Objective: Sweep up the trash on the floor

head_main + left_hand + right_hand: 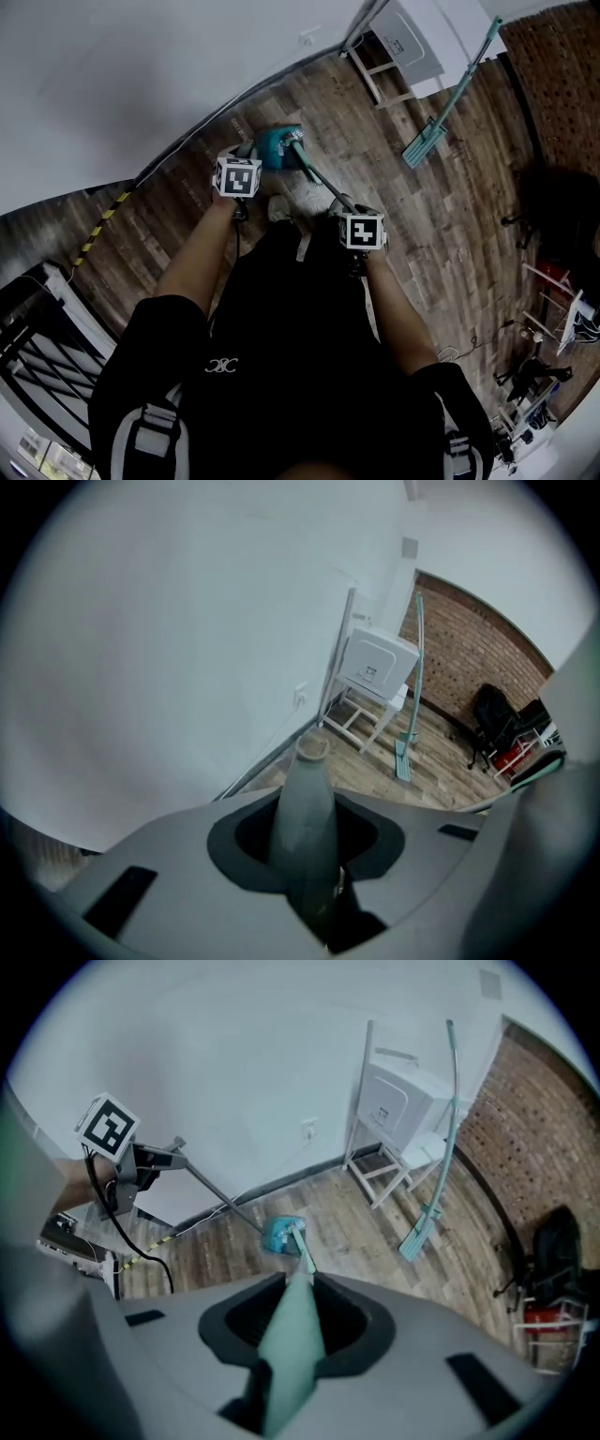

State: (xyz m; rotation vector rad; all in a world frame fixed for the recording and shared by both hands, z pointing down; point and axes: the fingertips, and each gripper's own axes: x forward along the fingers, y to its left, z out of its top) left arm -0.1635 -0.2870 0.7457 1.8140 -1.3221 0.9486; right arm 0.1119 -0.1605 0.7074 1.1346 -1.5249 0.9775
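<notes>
gripping broom handle, grey handle, between fingers

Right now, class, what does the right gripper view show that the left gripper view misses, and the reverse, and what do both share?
Only the right gripper view: a teal handle clamped between its jaws, running down to a teal sweeping head on the floor, plus the left gripper. Only the left gripper view: a close look at the grey handle clamped between its jaws. Both: the teal mop leaning by the wall, the white unit on its stand, the brick wall.
</notes>
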